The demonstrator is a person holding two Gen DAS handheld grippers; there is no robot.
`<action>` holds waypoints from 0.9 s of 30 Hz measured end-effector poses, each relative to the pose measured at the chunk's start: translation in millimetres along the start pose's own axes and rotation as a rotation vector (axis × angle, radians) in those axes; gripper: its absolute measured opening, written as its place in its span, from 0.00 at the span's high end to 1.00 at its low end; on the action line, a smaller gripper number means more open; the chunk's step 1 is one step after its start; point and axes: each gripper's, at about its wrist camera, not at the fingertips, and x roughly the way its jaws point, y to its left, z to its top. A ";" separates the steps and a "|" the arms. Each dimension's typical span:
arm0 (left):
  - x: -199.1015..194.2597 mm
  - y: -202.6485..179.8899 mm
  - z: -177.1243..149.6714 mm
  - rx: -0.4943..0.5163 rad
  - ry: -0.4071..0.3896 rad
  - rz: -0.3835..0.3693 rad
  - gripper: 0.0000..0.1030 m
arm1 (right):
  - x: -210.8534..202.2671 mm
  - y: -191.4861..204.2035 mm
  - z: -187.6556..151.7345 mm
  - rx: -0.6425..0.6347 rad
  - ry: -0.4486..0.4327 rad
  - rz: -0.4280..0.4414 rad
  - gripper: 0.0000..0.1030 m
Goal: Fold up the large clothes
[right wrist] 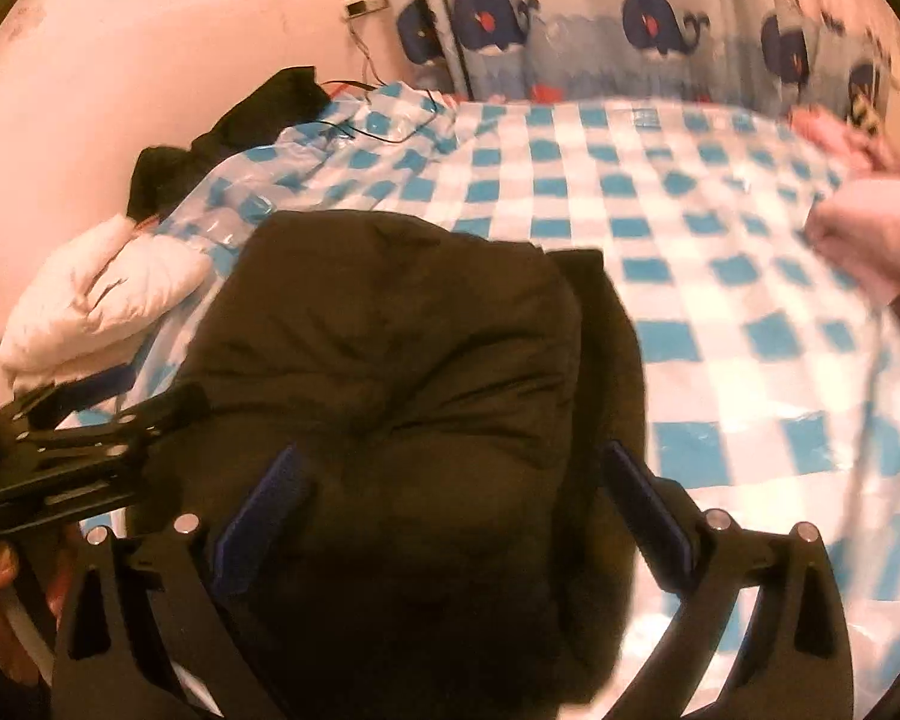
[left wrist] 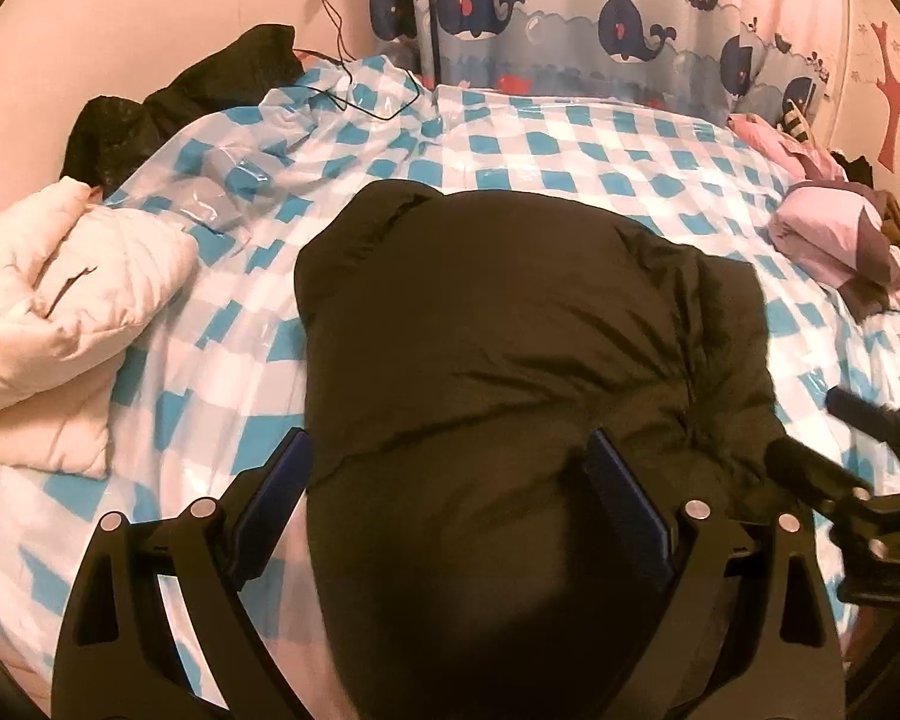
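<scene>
A dark puffy jacket (left wrist: pixel 510 348) lies bunched and folded on the blue-and-white checked bed cover (left wrist: pixel 630 180); it also shows in the right wrist view (right wrist: pixel 402 360). My left gripper (left wrist: pixel 450 450) is open, its blue pads straddling the jacket's near left part. My right gripper (right wrist: pixel 456 474) is open over the jacket's near right part. The right gripper also shows at the right edge of the left wrist view (left wrist: pixel 858 450), and the left gripper at the left edge of the right wrist view (right wrist: pixel 90 426).
A white puffy jacket (left wrist: pixel 60 312) lies at the left of the bed. A black garment (left wrist: pixel 174 108) sits at the back left by the wall. Folded pink clothes (left wrist: pixel 834 228) lie at the right. A whale-print curtain (left wrist: pixel 570 12) hangs behind, with a cable (left wrist: pixel 354 90) on the cover.
</scene>
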 end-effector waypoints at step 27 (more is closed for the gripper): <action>-16.3 6.6 -5.7 -0.032 0.057 -0.055 0.14 | -7.4 26.3 0.7 0.046 0.076 -0.081 0.07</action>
